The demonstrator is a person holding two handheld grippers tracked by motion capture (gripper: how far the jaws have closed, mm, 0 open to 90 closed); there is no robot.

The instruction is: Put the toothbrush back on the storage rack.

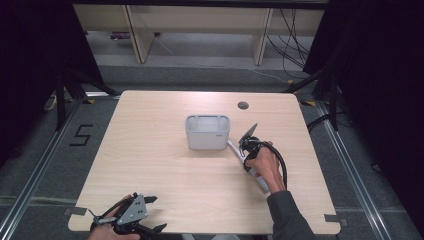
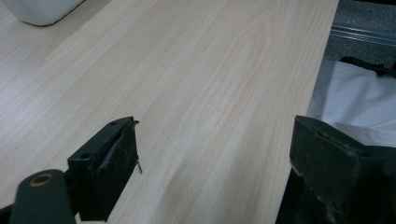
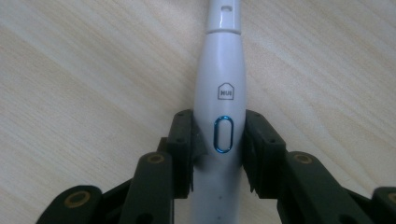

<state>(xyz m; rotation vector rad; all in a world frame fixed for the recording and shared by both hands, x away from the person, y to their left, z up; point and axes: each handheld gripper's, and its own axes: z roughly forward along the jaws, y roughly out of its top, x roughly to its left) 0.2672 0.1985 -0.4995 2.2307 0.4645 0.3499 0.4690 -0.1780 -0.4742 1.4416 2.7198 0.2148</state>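
The right gripper point(image 3: 218, 140) has its jaws pressed on both sides of a white electric toothbrush point(image 3: 220, 93) lying flat on the table point(image 1: 150, 165), just right of the grey bin point(image 1: 207, 132). This looks like the grasp step; next it likely needs a clean lift and a short carry over the bin's rim. Open tabletop surrounds the bin. The left gripper point(image 2: 215, 154) rests wide open and empty at the table's near edge, well away from the bin.
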